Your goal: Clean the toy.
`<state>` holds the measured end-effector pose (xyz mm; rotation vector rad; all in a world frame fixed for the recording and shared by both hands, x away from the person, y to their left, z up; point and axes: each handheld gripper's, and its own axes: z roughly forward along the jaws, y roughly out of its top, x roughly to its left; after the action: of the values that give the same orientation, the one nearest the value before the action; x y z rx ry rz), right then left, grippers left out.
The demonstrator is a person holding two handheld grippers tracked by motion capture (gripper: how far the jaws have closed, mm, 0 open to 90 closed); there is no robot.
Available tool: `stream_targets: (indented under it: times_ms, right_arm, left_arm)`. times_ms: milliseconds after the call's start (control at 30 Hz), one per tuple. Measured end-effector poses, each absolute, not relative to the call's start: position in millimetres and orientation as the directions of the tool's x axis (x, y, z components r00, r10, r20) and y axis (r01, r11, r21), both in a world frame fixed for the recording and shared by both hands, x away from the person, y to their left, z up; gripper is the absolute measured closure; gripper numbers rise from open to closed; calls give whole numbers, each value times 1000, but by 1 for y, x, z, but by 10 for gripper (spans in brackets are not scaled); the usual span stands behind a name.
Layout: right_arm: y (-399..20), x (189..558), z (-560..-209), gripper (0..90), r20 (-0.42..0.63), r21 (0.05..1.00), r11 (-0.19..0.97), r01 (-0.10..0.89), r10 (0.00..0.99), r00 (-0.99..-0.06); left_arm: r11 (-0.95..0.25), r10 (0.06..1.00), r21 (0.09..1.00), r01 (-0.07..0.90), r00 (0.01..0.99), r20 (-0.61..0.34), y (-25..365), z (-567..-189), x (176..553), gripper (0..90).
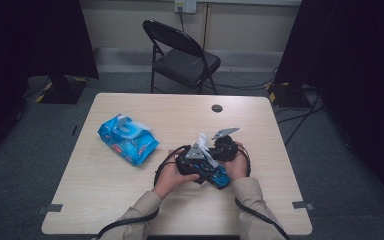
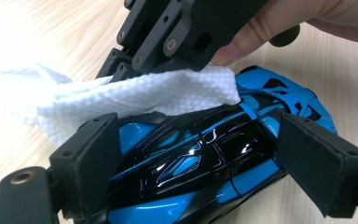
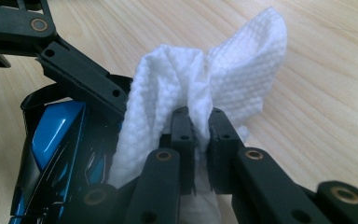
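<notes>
A glossy blue and black toy car [image 2: 191, 158] lies on the wooden table [image 1: 130, 200] near the person's hands. My left gripper [image 2: 200, 158] holds it by the sides, a padded jaw pressed on each flank. My right gripper [image 3: 199, 126] is shut on a bunched white wipe [image 3: 223, 79] and holds it against the car's [image 3: 56, 140] bodywork. From the left gripper view, the right gripper [image 2: 119, 72] comes down from above with the wipe [image 2: 158, 93] draped over the car's top. In the high view both grippers [image 1: 200, 167] [image 1: 212, 152] meet over the car [image 1: 219, 177].
A blue pack of wipes [image 1: 127, 139] with its lid up lies at the table's left middle. A dark round hole cover [image 1: 217, 108] sits near the far edge. A black folding chair [image 1: 182, 57] stands behind the table.
</notes>
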<state>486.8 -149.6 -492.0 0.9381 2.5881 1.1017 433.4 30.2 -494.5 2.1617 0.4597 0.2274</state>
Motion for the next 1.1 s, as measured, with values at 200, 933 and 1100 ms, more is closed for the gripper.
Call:
stream_targets:
  times_ms: [200,933,1100]
  right_arm:
    - [-148,488,-496,847,82,705,526,477,607,-791]
    - [-180,468,-499,846,77,732,533,424,554,-829]
    - [-183,465,-499,846,82,731,528,432,561,-824]
  left_arm:
    - [-532,404,812,240,915,-6,31,-495,434,138]
    - [-535,405,810,240,914,-4,31,-495,433,139]
    - [-536,405,809,240,914,-4,31,-495,434,141]
